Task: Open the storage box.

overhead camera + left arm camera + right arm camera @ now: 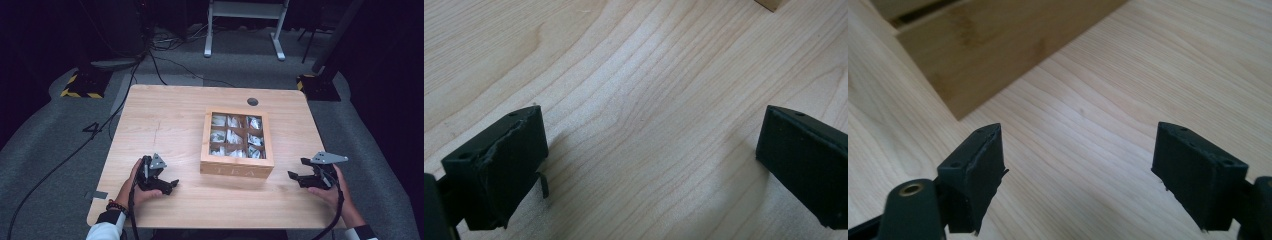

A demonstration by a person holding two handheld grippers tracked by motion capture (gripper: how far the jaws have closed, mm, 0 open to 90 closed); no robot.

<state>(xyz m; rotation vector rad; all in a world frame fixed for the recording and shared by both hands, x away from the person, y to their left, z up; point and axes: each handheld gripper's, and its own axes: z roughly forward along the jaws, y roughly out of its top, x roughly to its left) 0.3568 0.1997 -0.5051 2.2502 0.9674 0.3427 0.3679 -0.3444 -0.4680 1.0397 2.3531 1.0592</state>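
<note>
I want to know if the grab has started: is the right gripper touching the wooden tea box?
Apart. In the right gripper view, bare table lies between the open right gripper and the tea box; the high view shows the same gap.

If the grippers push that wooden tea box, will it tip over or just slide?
The tea box is low and wide, sitting flat on the table, so it would probably slide, not tip. The smooth wood likely helps. Its windowed lid might be fragile.

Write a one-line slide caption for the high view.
Wooden tea box with a windowed lid on a light wood table, flanked by the open left gripper and open right gripper.
</note>
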